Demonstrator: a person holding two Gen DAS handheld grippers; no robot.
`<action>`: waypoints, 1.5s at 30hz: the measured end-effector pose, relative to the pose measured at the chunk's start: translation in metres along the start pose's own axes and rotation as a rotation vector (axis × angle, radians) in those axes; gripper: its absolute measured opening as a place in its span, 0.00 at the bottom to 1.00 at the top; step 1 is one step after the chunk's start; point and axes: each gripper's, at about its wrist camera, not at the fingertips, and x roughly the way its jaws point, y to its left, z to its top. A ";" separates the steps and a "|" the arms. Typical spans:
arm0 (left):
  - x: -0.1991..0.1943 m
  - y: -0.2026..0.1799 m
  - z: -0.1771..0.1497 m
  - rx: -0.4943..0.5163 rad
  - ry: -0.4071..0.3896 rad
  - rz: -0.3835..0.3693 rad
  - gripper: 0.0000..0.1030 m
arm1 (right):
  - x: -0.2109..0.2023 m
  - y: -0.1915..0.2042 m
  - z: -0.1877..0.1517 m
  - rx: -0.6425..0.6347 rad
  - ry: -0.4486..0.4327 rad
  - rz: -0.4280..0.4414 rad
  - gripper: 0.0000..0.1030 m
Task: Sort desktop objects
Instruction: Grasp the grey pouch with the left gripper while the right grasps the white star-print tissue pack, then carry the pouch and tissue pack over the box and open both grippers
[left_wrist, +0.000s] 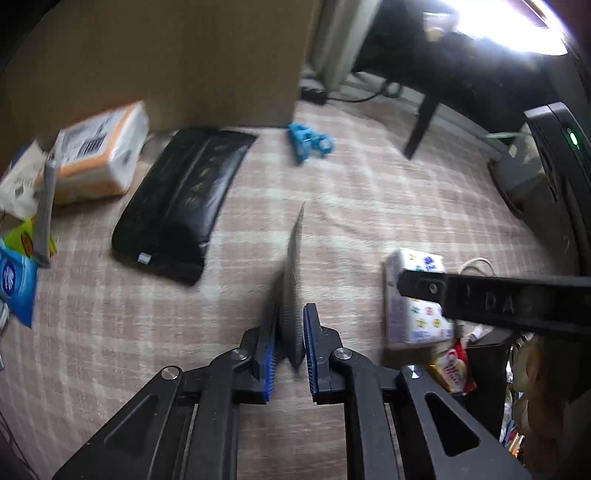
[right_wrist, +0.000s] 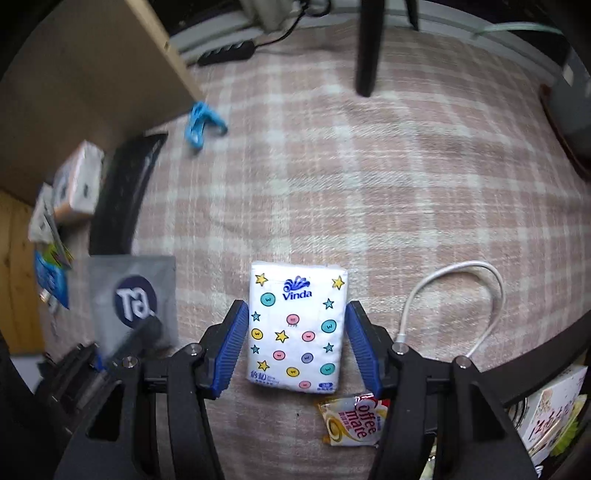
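Pink-and-cream checked cloth (right_wrist: 369, 177) covers the surface, which runs back to a tall cardboard panel (left_wrist: 155, 59) at its far left corner and to dark furniture legs beyond its far edge.

Largest of the things on it, a black padded rest (left_wrist: 177, 199) lies near the far left corner, at the foot of the panel. An orange-and-white wrapped pack (left_wrist: 99, 162) lies just beside the rest, closer to the left edge, with smaller white, yellow and blue packets crowded at that edge.

Left hand-held gripper (left_wrist: 290, 347): its blue pads stand close together and clamp a flat grey pouch (left_wrist: 291, 288), which stands on edge between them in the left wrist view. The right wrist view shows the pouch's face, grey with a dark round label, held above the left part of the surface.

Right hand-held gripper (right_wrist: 295, 343): its jaws stand wide, one blue pad on each side of a white Vinda tissue pack (right_wrist: 295, 328) printed with stars and buttons; a narrow gap shows between each pad and the pack. The tissue pack lies flat near the near edge of the surface.

White charging cable (right_wrist: 461, 295): looped on the cloth beside the right jaw, towards the right edge.

Blue plastic clip (right_wrist: 203, 125): near the far edge, just beside the panel's corner.

Coffee-mate sachet (right_wrist: 351, 421): at the near edge, just beside the tissue pack's near right corner.
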 end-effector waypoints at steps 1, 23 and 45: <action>0.001 0.006 -0.001 -0.016 0.003 -0.006 0.11 | 0.005 0.003 -0.002 -0.016 0.011 -0.016 0.52; -0.042 -0.001 -0.012 -0.010 -0.047 -0.084 0.09 | -0.064 -0.028 -0.055 -0.038 -0.152 0.044 0.49; -0.088 -0.193 -0.073 0.403 0.010 -0.310 0.09 | -0.138 -0.226 -0.199 0.326 -0.262 -0.075 0.49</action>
